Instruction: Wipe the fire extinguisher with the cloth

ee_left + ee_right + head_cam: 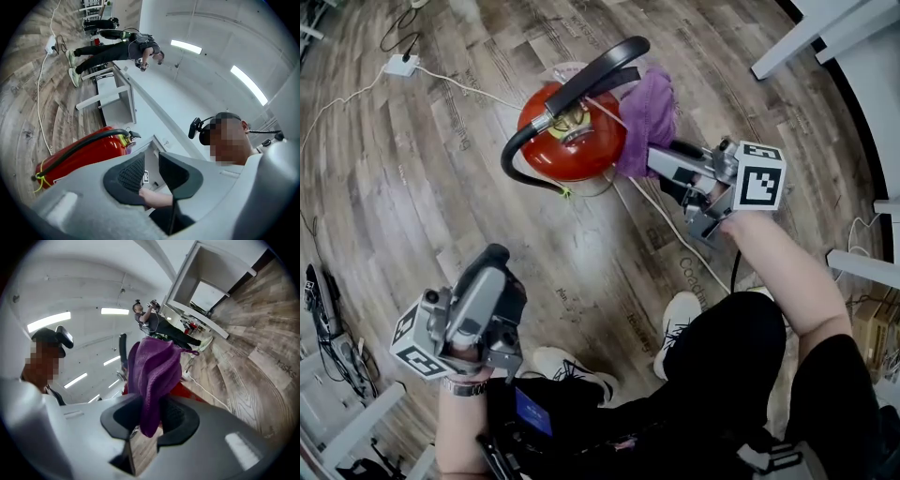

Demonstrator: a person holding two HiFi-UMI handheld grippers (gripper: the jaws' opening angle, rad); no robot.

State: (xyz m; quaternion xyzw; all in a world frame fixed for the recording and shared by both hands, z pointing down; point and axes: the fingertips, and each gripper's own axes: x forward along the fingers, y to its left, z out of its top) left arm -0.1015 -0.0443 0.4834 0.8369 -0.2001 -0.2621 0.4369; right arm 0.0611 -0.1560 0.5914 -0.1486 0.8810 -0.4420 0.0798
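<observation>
The red fire extinguisher (572, 141) stands on the wooden floor, its black handle and hose on top. A purple cloth (647, 111) rests against the extinguisher's right side, with my right gripper (658, 161) shut on the cloth's lower end. In the right gripper view the cloth (154, 371) stands up from between the pads of that gripper (152, 405), and red metal (190, 391) shows just behind it. My left gripper (495, 262) is held low at the near left, apart from the extinguisher. In its own view the left gripper (151, 159) is open and empty, with the red cylinder (82, 153) to its left.
A white cable (661, 220) runs over the floor past the extinguisher to a white plug block (398, 64). White table legs (806, 37) stand at the far right. My white shoes (680, 314) are close below. Another person (117, 47) stands by white desks.
</observation>
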